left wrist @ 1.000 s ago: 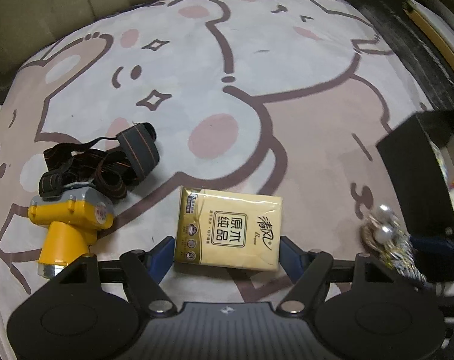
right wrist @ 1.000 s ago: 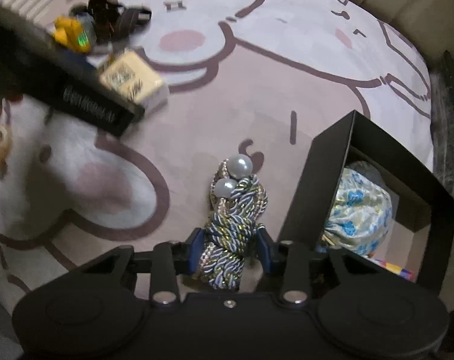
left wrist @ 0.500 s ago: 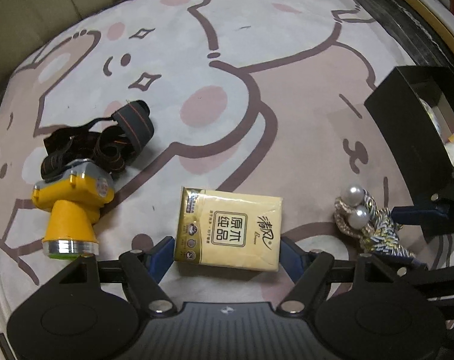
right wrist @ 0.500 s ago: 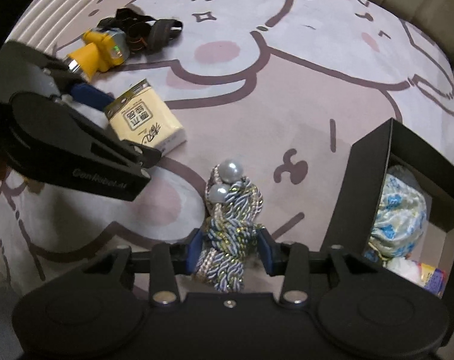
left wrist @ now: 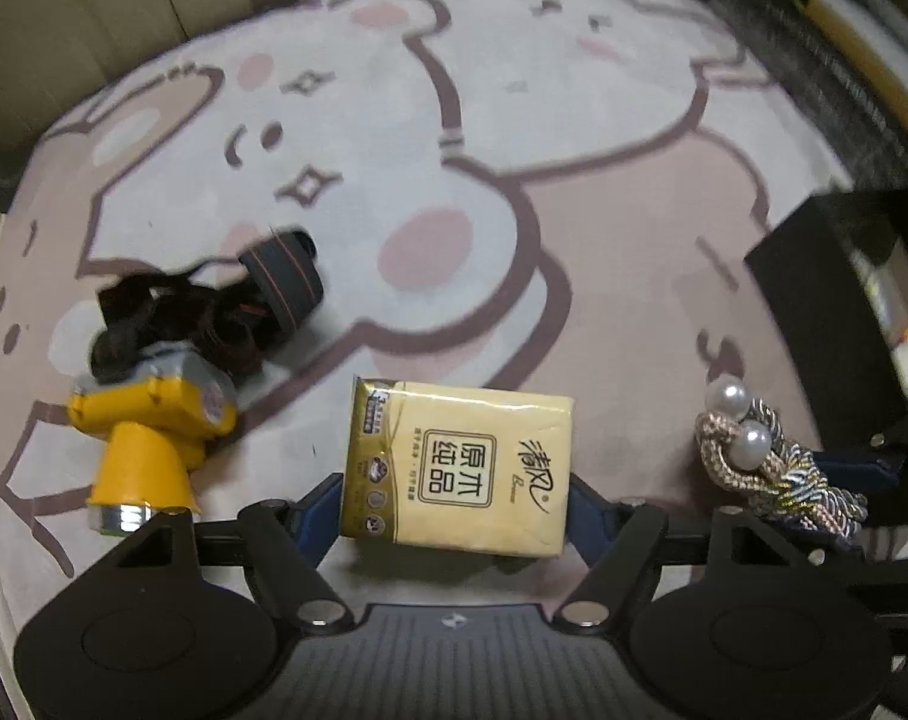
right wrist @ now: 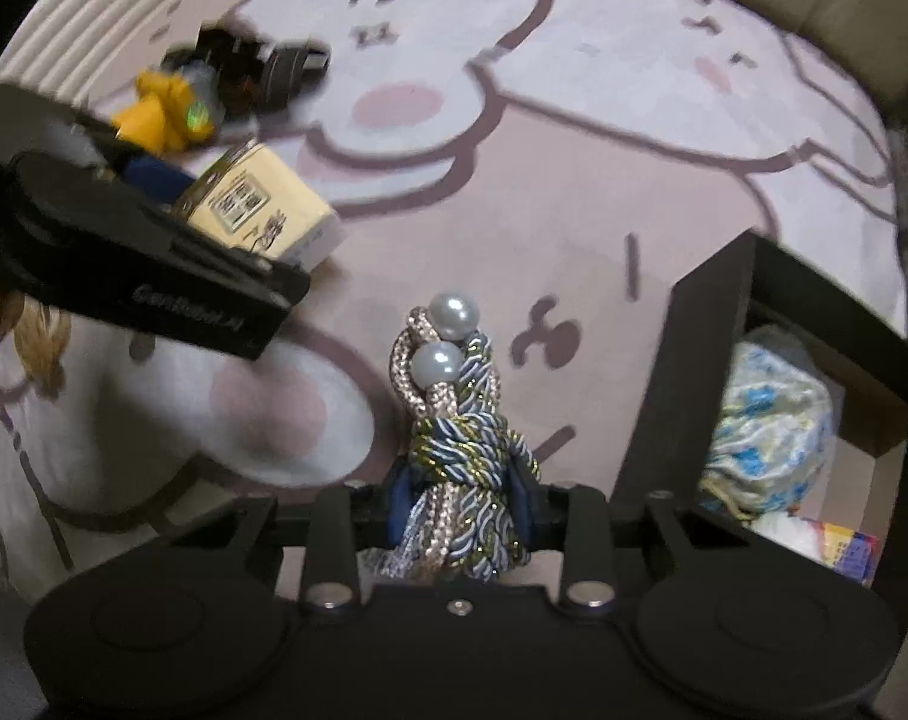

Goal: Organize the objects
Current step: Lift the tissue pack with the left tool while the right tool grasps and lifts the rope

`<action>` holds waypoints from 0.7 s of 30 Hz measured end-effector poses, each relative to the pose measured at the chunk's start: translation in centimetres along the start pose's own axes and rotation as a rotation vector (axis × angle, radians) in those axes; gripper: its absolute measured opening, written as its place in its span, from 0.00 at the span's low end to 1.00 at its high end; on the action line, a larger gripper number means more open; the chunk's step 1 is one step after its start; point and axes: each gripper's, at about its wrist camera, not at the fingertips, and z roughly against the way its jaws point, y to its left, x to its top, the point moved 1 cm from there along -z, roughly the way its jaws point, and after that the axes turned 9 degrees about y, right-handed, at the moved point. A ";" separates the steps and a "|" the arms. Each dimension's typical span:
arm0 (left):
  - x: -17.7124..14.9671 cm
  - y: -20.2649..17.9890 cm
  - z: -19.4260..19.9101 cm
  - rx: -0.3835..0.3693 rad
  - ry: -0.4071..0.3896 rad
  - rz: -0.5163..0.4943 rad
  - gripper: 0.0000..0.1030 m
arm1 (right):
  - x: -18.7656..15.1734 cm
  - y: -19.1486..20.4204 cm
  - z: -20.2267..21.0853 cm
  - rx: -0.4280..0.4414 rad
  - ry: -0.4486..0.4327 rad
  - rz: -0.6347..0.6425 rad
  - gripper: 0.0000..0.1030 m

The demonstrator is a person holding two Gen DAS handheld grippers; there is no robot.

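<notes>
the risk i judge greatest is on the right: the braided cord bundle (right wrist: 463, 450) is soft and loose, so strands could slip through the pads or trail and snag the wall of the black box (right wrist: 688, 372) as it goes in; the cause would be a pinch on only part of the bundle, low on it, with the pearl end hanging free; on the left, the tissue pack (left wrist: 460, 468) is soft and wide, so it could buckle or pivot out if squeezed near one edge only; the two claws also work close together and could knock each other.

the right claw (right wrist: 463, 498) has just been closing and now pinches the cord bundle between its blue pads, the pearls pointing away from it, the box just beside on its right, already holding a blue-patterned bundle (right wrist: 766, 420); the left claw (left wrist: 457, 510) stands fairly wide, its pads against the two short sides of the tissue pack, which looks held; the yellow headlamp (left wrist: 148, 438) lies on the cartoon rug (left wrist: 604, 312), left of the pack, untouched.
</notes>
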 end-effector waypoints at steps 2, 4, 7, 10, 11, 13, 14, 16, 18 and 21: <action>-0.1 0.2 1.1 -0.008 -0.040 0.016 0.73 | 0.0 -0.6 1.2 -0.004 -0.046 -0.034 0.33; -0.3 0.5 2.1 -0.021 -0.076 0.047 0.73 | 0.0 -1.3 2.2 -0.011 -0.085 -0.065 0.33; -0.2 0.9 3.4 -0.031 -0.114 0.105 0.73 | -0.1 -2.2 3.6 -0.017 -0.137 -0.099 0.33; -0.6 1.3 4.3 -0.038 -0.148 0.158 0.72 | -0.1 -3.0 4.7 -0.029 -0.182 -0.122 0.33; -0.8 1.4 4.8 -0.041 -0.161 0.174 0.72 | -0.3 -3.2 5.0 -0.034 -0.196 -0.121 0.33; -1.0 1.4 5.6 -0.044 -0.187 0.192 0.72 | -0.4 -3.4 5.6 -0.039 -0.218 -0.130 0.33; -1.1 1.5 6.0 -0.045 -0.199 0.203 0.72 | -0.5 -3.4 6.0 -0.039 -0.229 -0.135 0.33; -1.4 1.5 6.7 -0.045 -0.222 0.221 0.73 | -0.6 -3.6 6.5 -0.038 -0.248 -0.139 0.33; -1.7 1.4 7.3 -0.039 -0.240 0.236 0.73 | -0.8 -3.4 7.1 -0.047 -0.266 -0.135 0.33; -2.0 1.4 8.1 -0.038 -0.262 0.260 0.73 | -0.9 -3.2 8.1 -0.053 -0.288 -0.121 0.33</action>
